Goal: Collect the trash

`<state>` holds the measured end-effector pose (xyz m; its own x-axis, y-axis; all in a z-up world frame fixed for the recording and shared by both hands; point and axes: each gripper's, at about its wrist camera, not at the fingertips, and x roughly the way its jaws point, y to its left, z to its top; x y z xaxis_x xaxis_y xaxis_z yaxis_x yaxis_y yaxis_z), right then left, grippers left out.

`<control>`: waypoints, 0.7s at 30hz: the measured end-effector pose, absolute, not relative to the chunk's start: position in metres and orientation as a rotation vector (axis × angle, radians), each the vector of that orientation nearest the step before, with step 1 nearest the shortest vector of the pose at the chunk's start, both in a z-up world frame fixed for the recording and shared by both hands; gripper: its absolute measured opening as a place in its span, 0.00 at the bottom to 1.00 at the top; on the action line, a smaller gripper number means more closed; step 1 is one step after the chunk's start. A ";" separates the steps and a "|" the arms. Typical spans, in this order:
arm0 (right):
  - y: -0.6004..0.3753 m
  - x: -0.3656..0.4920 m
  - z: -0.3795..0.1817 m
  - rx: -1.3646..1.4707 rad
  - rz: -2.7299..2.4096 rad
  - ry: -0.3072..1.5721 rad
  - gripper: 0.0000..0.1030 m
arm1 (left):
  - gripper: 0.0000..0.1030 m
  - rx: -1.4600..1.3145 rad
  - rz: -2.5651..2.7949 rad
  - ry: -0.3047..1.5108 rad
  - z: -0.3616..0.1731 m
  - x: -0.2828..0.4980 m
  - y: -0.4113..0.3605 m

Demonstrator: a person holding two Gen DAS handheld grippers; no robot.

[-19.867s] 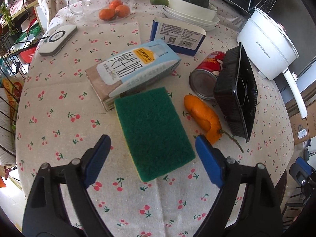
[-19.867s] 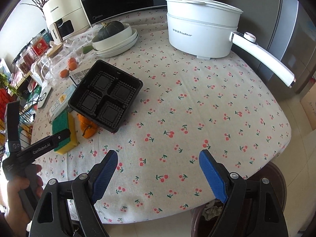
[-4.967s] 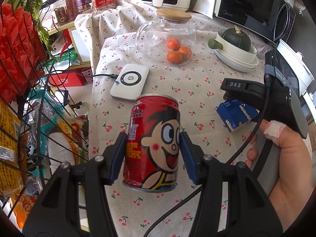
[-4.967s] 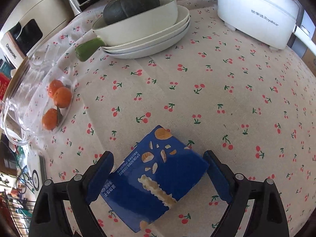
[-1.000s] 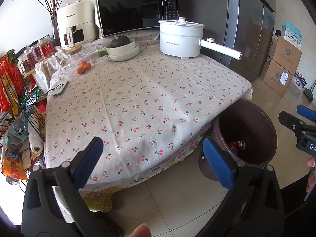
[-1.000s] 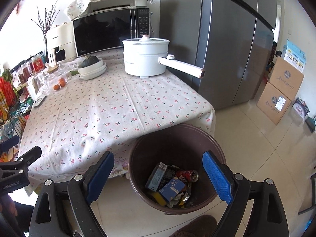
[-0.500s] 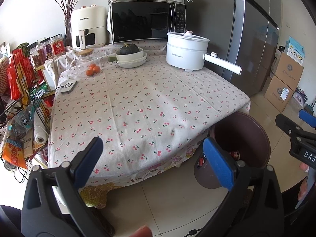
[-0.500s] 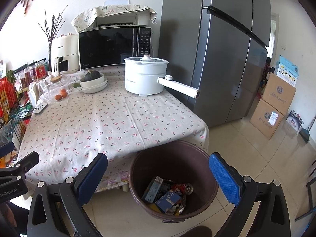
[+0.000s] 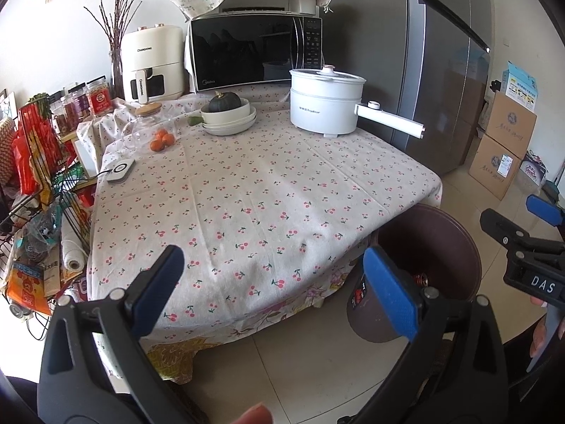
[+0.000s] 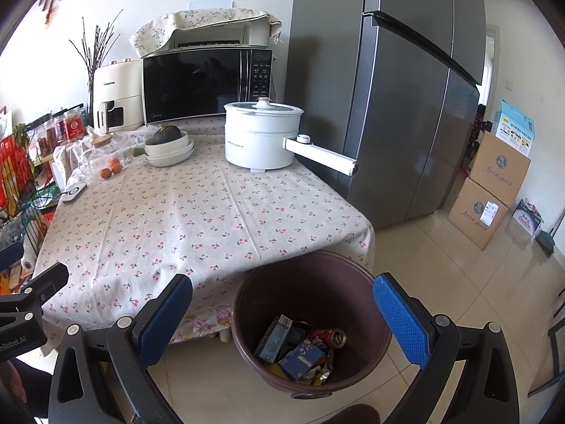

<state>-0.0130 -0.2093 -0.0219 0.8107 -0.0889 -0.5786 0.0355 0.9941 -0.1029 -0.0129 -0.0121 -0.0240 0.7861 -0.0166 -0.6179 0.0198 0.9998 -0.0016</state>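
A brown trash bin stands on the floor at the table's near corner. Inside it lie a red can, a blue carton and other packaging. My right gripper hangs open above the bin with nothing between its blue pads. In the left wrist view my left gripper is open and empty, out over the table's front edge, with the bin to its right. The right gripper's tip shows at that view's right edge.
The cherry-print tablecloth bears a white electric pot, stacked bowls with a squash, a glass jar with oranges and a white charger. A wire rack stands left, a fridge and cardboard boxes right.
Both views have pulled back and tilted up slightly, so the table and bin look farther off. The right gripper's jaws spread a little wider. The trash in the bin has not moved.
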 end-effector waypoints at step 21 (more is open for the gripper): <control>-0.210 -0.013 -0.023 -0.092 -0.068 0.628 1.00 | 0.99 -0.006 -0.039 0.677 -0.024 -0.013 -0.014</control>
